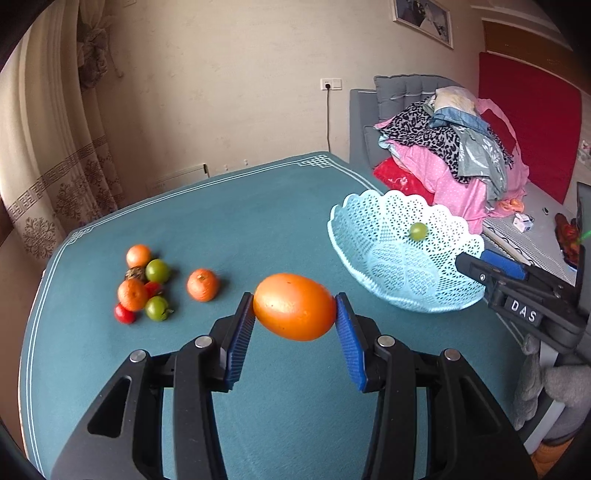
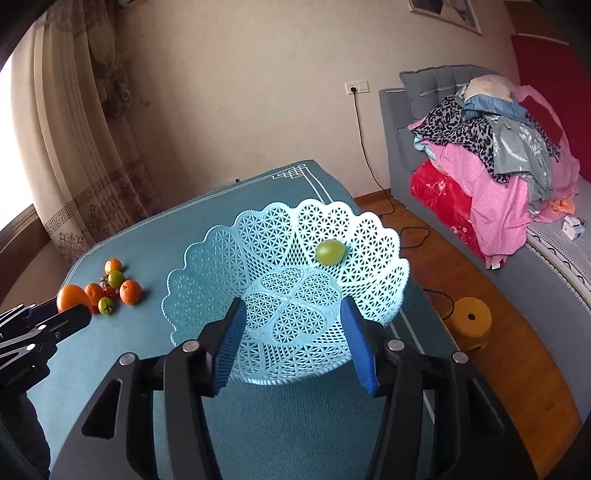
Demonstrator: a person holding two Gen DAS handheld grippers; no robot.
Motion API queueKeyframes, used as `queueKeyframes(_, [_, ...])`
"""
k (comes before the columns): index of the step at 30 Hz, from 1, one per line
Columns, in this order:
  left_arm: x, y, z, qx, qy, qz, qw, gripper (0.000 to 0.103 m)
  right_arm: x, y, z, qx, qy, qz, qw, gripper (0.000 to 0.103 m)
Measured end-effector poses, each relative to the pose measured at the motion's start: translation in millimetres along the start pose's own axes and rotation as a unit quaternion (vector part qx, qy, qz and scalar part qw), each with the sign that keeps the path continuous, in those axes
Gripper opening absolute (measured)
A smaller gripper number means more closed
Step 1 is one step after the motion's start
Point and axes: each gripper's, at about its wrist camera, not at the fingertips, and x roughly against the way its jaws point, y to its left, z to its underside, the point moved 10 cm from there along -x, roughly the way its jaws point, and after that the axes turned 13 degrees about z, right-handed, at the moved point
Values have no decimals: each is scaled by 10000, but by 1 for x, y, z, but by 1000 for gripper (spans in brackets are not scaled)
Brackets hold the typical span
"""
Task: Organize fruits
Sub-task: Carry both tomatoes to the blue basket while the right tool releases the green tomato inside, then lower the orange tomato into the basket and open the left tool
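1. Plain beige walls (image 2: 240, 92), with a white wall socket (image 2: 357, 87) and a black cord hanging from it.
2. Cream patterned curtains (image 2: 74, 155) on the left, tied back, with bright daylight at the window edge.
3. A grey sofa (image 2: 436, 92) on the right, piled with pink, red and leopard-print bedding (image 2: 491, 173).
4. Wooden floor (image 2: 517, 369) with a small yellow stool (image 2: 469, 323).
5. A framed picture (image 1: 424, 20) high on the wall.

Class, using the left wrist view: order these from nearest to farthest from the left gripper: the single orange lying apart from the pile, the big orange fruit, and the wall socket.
1. Big orange fruit, held between the left gripper's fingers.
2. Single orange, on the table, up-left.
3. Wall socket, on the back wall.
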Motion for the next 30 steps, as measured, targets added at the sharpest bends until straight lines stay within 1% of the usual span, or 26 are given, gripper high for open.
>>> queueKeyframes(5, [-24,-23,-15,-127,40,289,9995,45,4,-13,-4,-186,-77,115,9997,54])
queueKeyframes(9, [-43,-40,-24,-266,98,437,9986,46,3,-23,-3,-297,-45,201,9993,54])
queueKeyframes(17, [-74,-62,-29,-567,267,543,9966,46,-3,-31,-1,-361,50,309,9989,55])
queueKeyframes(23, [-90,-63,-26,-616,426,526,9958,46,-6,-33,1,-372,93,366,9986,55])
queueKeyframes(29, [-93,-59,-25,-566,484,511,9959,46,-8,-32,2,-354,127,391,9985,58])
queueKeyframes(30, [-93,-58,-25,-555,482,497,9961,48,-7,-32,3,-349,132,393,9985,58])
